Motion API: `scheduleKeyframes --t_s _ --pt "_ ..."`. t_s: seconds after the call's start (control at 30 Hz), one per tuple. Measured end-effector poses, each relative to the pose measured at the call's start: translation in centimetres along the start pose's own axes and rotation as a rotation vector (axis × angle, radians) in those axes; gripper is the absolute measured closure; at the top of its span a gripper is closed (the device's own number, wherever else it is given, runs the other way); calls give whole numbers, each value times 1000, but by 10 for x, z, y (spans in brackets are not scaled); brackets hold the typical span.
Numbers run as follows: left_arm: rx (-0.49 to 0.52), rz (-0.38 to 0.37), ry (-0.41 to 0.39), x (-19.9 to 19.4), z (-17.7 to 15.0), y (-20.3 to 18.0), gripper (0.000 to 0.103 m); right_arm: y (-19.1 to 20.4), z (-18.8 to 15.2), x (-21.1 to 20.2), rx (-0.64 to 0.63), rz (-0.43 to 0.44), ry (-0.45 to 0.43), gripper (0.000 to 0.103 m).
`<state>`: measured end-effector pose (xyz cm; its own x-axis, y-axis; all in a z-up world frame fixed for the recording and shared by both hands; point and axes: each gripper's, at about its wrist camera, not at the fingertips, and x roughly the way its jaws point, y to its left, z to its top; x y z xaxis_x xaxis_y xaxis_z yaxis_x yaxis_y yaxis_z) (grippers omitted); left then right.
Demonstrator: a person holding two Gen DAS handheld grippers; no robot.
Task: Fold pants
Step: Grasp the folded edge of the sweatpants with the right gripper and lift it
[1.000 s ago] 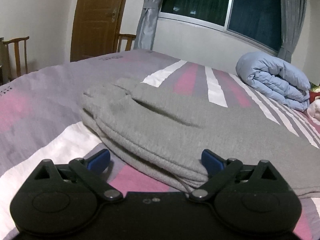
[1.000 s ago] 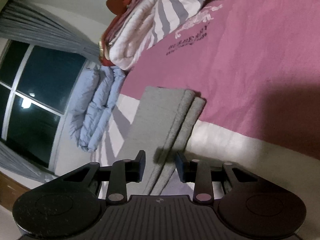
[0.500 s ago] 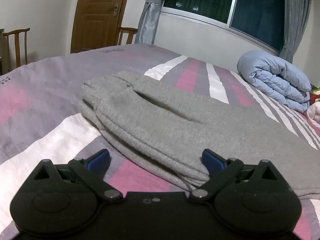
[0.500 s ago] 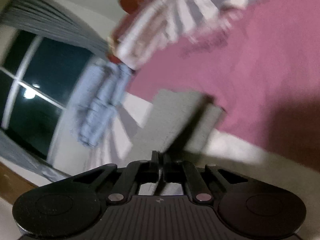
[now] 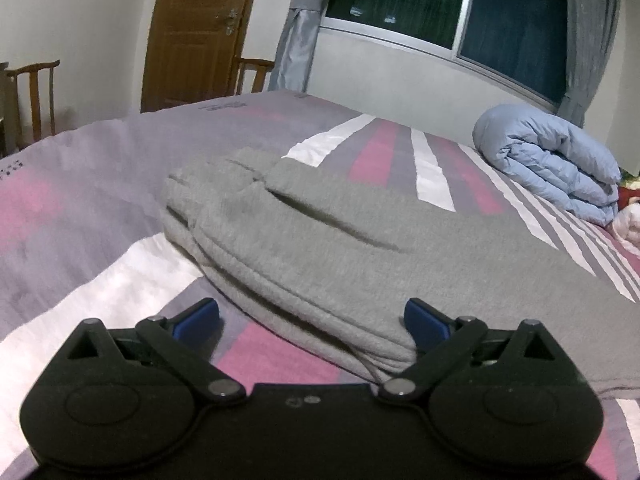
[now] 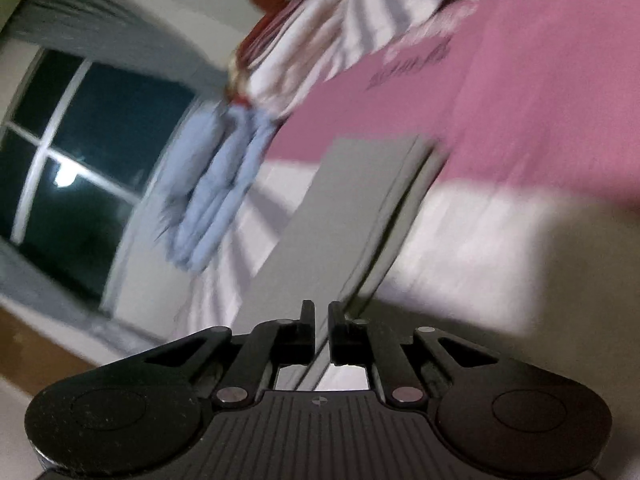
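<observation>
Pants: grey pants (image 5: 320, 248) are laid on the striped bed (image 5: 100, 184), already doubled lengthwise so that several layered edges are stacked along the near side; the bunched end lies toward the door, the rest runs off to the right.
Left tool: the left tool (image 5: 312, 316) is spread wide and released, its blue pads set either side of the stacked near edge; nothing is pinched, though the right pad is seen just beside or against the cloth.
Right tool: the right tool (image 6: 321, 320) is nearly clenched, with the jaws parting slightly; a narrow gap is seen between them. The grey cloth (image 6: 352, 200) runs up to that gap, but whether a thin edge is held cannot be told through the blur.
Step in hand: judged to be the taking hold of both ends ahead of a crosswise fold.
Next move: a firm pinch on all layers at the near edge is called for at the left, and a confirmed hold at the right, before both ends are lifted together.
Risk: if only the top layer is caught, the lower layers may be left behind.
Other things: a rolled blue quilt (image 5: 552, 160) lies well apart by the window.
</observation>
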<state>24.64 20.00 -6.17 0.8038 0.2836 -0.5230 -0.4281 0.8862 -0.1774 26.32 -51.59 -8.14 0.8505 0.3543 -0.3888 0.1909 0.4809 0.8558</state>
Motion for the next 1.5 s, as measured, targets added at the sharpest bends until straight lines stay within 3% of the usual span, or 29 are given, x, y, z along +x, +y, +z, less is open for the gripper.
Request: scheduleKeyframes --t_s 0.03,0.1,0.37,0.67,0.73,0.77,0.8,0.83,1.07,1.2,1.3,1.4,1.5 --pt "2 -5 1 -3 0 0 10 4 -8 4 8 14 28 87" --pt "-10 -19 6 -10 -1 2 10 15 -23 12 16 35 81 54" --pt "-98 -56 33 -28 -5 18 10 60 -86 43 -29 131 227 53" --pt "-131 -63 49 -24 -9 34 10 72 -115 69 28 115 305 54" --pt "-141 -60 46 -23 -9 37 10 74 -116 74 27 107 305 56" --pt "-148 -57 43 -23 -9 39 10 73 -118 73 24 101 306 69" --pt "-152 -52 40 -22 -9 40 10 74 -118 76 12 82 313 89" --pt "-155 -50 40 -21 -9 42 10 76 -120 80 -4 67 318 94" --pt "-150 -48 42 -20 -8 46 9 81 -122 72 -61 102 307 97" --pt "-143 -46 43 -20 -8 45 9 82 -122 56 -73 165 281 102" --pt "-135 -40 47 -18 -8 43 9 64 -124 68 -92 50 315 102" --pt "-123 -28 42 -21 -7 41 9 55 -118 69 -60 77 327 102" --pt "-129 -26 32 -20 -6 37 9 57 -109 55 -36 125 276 101"
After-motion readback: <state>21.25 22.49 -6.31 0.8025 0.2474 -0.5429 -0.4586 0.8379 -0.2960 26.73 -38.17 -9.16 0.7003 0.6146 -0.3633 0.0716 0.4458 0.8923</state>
